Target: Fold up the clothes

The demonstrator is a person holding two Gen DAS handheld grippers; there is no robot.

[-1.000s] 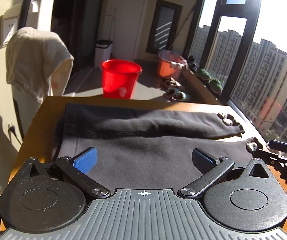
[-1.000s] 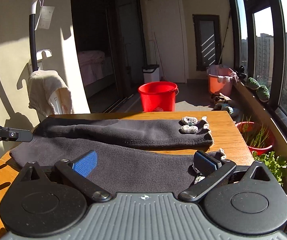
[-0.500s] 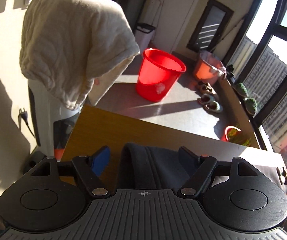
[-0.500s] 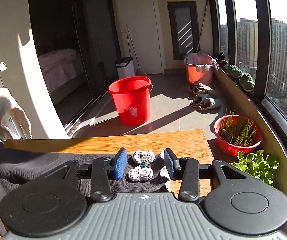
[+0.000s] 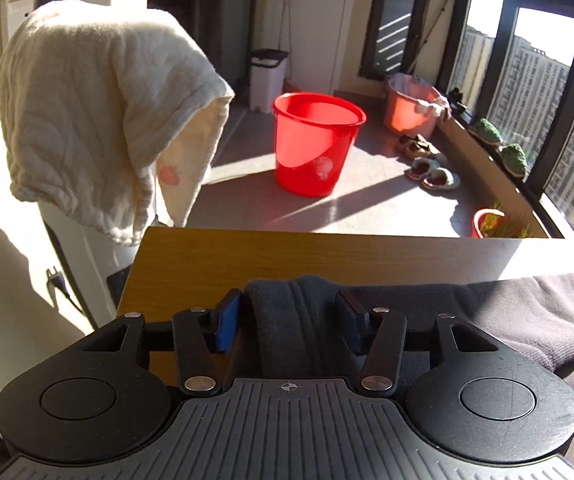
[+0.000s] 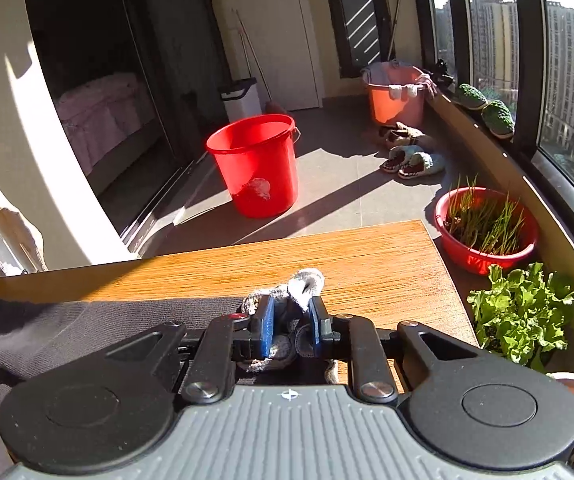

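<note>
Gripping dark knit garment (image 5: 487, 312) both ends, no legible writing

A wooden table (image 5: 327, 252) fills the lower middle of both views. In the left wrist view, a cream towel (image 5: 95, 112) hangs at the upper left, a red bucket (image 5: 315, 140) stands on the floor at centre, and a white bin (image 5: 267, 76) sits behind it. An orange tub (image 5: 411, 104) is at the upper right, with slippers (image 5: 433, 172) below it. In the right wrist view, a red bowl of grass (image 6: 487, 228) sits at the right, leafy greens (image 6: 523, 312) just below it.
</note>
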